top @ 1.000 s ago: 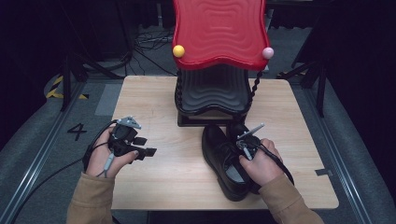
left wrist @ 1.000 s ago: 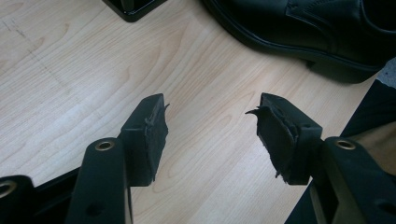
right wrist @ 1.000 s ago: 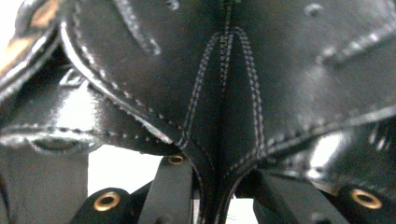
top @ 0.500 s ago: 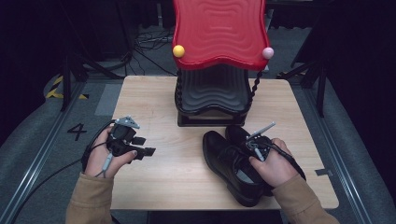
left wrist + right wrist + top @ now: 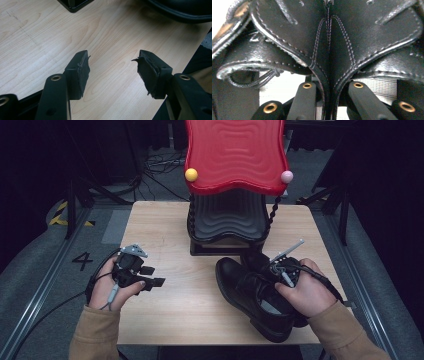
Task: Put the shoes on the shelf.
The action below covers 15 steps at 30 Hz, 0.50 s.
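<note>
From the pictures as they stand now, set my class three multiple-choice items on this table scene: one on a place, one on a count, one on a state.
1. Where do the black leather shoes lie on the pale wooden table?
A near left
B near right
C far left

2. How many small balls sit at the red wavy top's front corners?
A one
B two
C four

3. How is the left gripper?
A open
B shut on a shoe
C shut on a cable

Key: 1 B, beside the person's right hand; 2 B, one yellow, one pink; 3 A, bare table shows between its jaws.
</note>
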### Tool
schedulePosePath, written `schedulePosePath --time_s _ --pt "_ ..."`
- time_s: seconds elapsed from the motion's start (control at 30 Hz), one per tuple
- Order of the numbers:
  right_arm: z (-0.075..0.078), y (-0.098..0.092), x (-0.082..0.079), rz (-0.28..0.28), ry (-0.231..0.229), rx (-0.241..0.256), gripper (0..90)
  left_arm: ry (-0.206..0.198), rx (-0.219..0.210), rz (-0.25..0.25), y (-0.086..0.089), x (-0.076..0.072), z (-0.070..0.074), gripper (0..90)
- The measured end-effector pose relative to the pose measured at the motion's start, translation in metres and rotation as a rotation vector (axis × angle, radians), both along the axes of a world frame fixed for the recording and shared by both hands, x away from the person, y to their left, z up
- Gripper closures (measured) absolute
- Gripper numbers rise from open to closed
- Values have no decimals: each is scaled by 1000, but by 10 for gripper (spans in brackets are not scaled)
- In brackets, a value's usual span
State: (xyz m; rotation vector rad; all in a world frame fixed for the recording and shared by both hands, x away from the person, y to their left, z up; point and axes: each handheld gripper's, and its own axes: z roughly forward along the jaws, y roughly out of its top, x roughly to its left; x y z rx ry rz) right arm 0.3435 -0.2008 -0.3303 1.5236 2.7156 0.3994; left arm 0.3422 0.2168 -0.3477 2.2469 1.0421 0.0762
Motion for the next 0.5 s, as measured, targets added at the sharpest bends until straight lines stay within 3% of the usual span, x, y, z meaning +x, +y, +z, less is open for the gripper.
schedulePosePath --time_s 0.4,0.5 --pt "44 -5 -1 29 -33 -20 819 -7 -3 9 4 -1 1 431" --pt "60 -7 -1 25 -40 -5 819 -6 -4 14 5 -1 1 431"
